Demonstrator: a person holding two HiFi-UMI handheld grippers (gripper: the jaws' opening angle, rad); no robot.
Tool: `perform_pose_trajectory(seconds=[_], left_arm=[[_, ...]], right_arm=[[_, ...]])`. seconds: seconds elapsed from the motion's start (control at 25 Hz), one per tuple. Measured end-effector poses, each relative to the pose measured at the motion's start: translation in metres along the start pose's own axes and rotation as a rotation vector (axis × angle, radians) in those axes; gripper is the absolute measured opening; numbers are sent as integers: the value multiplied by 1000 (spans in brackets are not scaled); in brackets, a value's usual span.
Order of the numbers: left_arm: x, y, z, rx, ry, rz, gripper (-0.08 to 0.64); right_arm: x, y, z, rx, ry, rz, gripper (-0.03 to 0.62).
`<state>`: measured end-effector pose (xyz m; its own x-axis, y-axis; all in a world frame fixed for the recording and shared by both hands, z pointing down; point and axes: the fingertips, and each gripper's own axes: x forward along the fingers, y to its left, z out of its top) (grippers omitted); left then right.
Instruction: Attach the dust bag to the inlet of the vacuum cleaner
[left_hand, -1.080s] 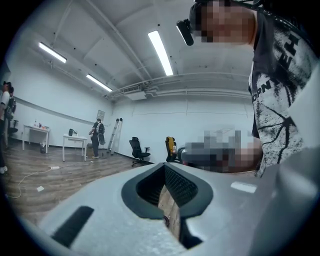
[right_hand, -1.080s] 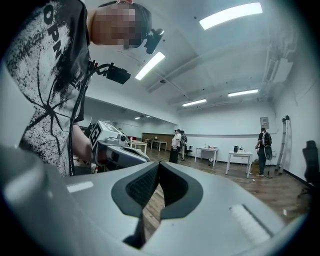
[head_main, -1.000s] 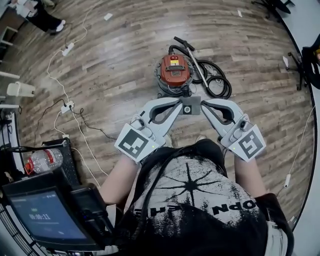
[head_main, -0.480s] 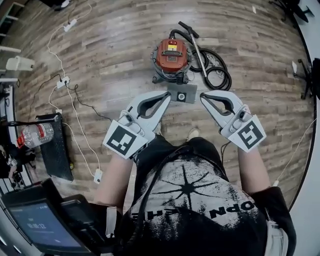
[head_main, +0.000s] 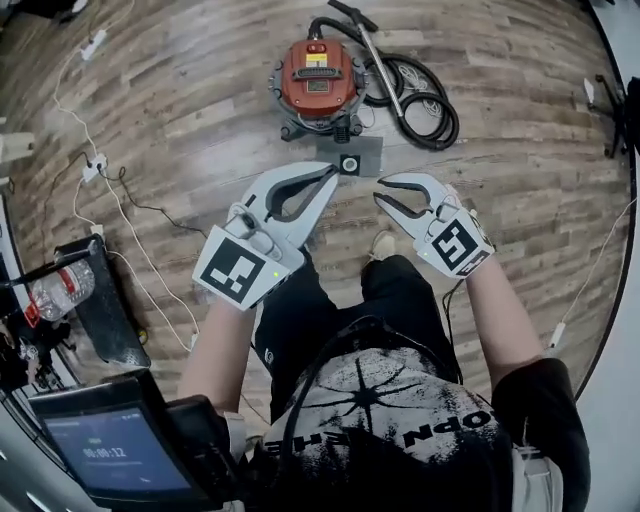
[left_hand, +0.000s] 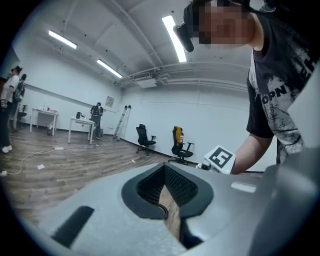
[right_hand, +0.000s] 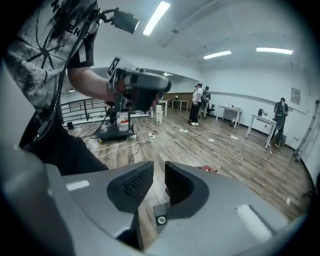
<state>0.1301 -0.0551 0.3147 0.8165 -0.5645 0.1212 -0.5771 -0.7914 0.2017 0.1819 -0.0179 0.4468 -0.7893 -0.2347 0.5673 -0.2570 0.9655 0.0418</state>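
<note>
Dust bag (head_main: 352, 161), grey collar up, sits pinched in the closed fingers of the left gripper (head_main: 333, 174), just ahead of the right gripper (head_main: 381, 192), whose empty fingers have just been opening, with the vacuum cleaner (head_main: 316, 78) beyond both.

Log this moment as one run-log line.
left gripper shut on dust bag | right gripper jaws just opening, gripping nothing | vacuum cleaner ahead, bag not attached

The floor (head_main: 520, 190) near the vacuum (head_main: 315, 80) is lying open; hose (head_main: 450, 120) is coiling on its right, bag (head_main: 350, 163) is blocking its near side, cables (head_main: 150, 208) are trailing left.
</note>
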Motion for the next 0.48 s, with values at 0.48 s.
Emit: perform_pose_trajectory(seconds=[0.48], left_arm=[[64,81,-265,20,3,-141,0]], right_arm=[[259,1,-396,32,389,28,177]])
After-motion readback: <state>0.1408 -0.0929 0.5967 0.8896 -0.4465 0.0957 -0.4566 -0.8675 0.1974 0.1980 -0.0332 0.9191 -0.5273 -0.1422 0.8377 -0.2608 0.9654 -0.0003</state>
